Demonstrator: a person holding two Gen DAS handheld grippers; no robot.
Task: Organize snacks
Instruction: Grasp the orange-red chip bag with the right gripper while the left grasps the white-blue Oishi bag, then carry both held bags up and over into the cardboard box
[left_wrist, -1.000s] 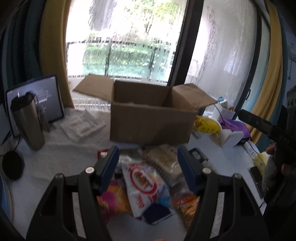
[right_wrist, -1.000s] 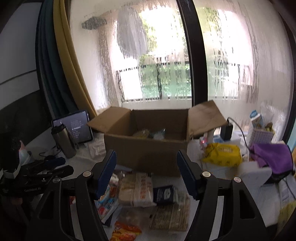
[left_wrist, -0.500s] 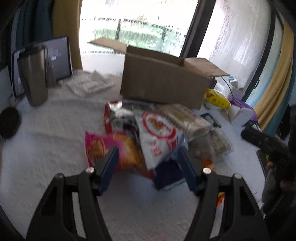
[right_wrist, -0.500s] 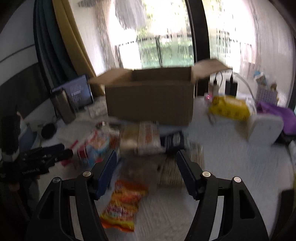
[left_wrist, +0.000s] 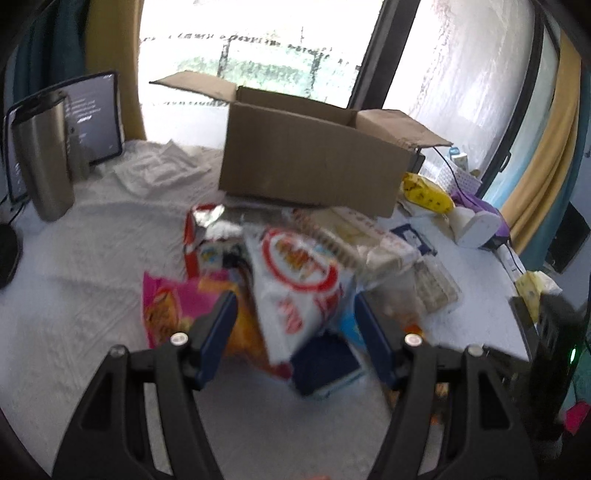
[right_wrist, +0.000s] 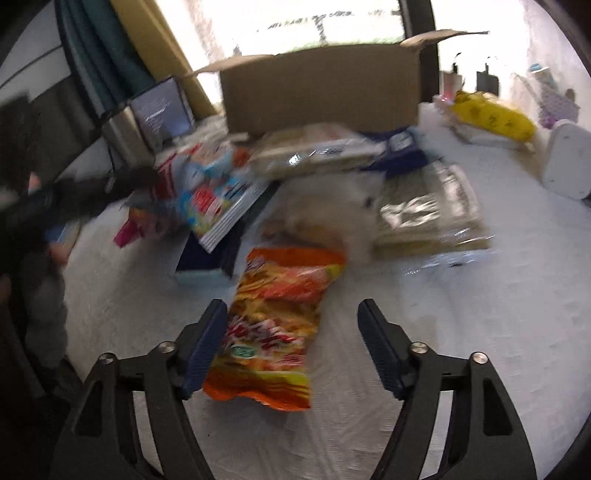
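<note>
Both my grippers released, left gripper (left_wrist: 293, 323) over white bag (left_wrist: 299, 288), right gripper (right_wrist: 291, 334) just widening over orange bag (right_wrist: 273, 328), box (right_wrist: 321, 90) behind

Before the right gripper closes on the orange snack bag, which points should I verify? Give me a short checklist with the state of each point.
1. Right gripper jaws apart, just been opening, nothing pinched: ok.
2. Orange snack bag between the fingers: partly; it lies near the left finger, off centre: not ok.
3. Bag lies alone on the white cloth, nothing on top: ok.
4. Cardboard box open at the top: ok.
5. Left gripper open over the other snack pile, away from this bag: ok.
6. Pads touching the bag: cannot tell, picture blurred.
</note>
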